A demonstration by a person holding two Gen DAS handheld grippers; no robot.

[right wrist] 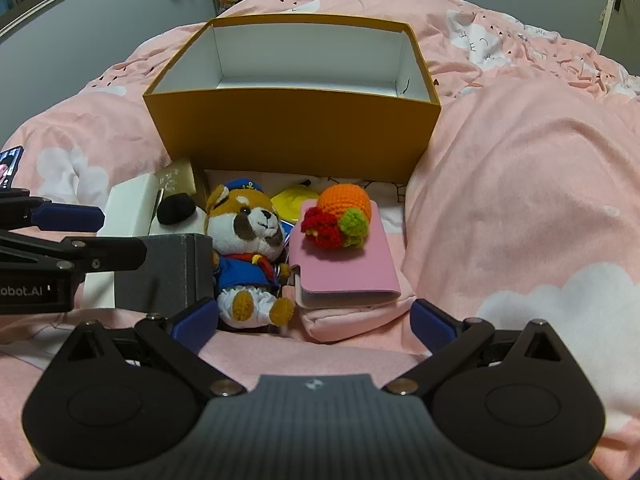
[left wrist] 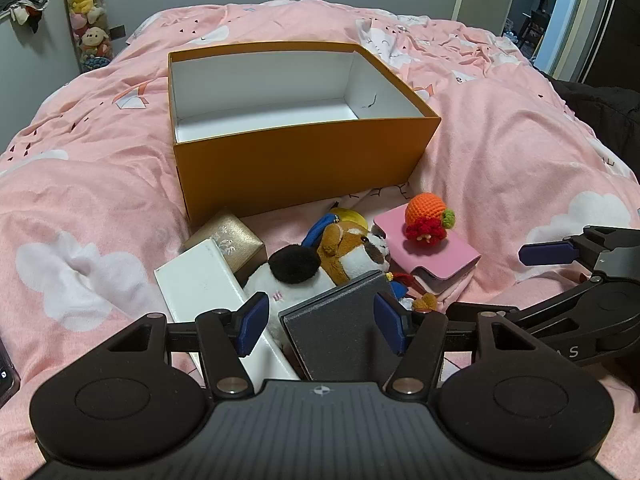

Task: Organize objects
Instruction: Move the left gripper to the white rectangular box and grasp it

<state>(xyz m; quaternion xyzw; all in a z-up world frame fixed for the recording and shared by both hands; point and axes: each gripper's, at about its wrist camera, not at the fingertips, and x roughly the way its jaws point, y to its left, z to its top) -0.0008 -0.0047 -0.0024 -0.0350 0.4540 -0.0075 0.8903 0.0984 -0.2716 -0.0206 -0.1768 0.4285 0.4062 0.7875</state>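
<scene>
An empty orange box (left wrist: pixel 296 160) (right wrist: pixel 288 136) with a white inside stands on the pink bed. In front of it lies a pile: a dark grey box (left wrist: pixel 340 328) (right wrist: pixel 168 268), a white box (left wrist: pixel 208 292) (right wrist: pixel 128 204), a gold box (left wrist: pixel 232 236) (right wrist: pixel 176 178), a plush dog in a blue sailor suit (left wrist: pixel 352 252) (right wrist: pixel 248 256), a black-and-white plush (left wrist: pixel 296 268) (right wrist: pixel 176 208), a pink wallet (left wrist: pixel 436 252) (right wrist: pixel 344 264) with a crocheted orange fruit (left wrist: pixel 426 216) (right wrist: pixel 340 216) on it, and a yellow disc (right wrist: pixel 292 200). My left gripper (left wrist: pixel 322 328) is open, its pads on either side of the grey box's near end. My right gripper (right wrist: pixel 314 320) is open, just short of the dog and wallet.
The pink cloud-print duvet (left wrist: pixel 520 152) rises in folds to the right. A phone (right wrist: pixel 10 168) lies at the left. Stuffed toys (left wrist: pixel 86 12) hang on the far wall. A doorway (left wrist: pixel 552 12) opens at the far right.
</scene>
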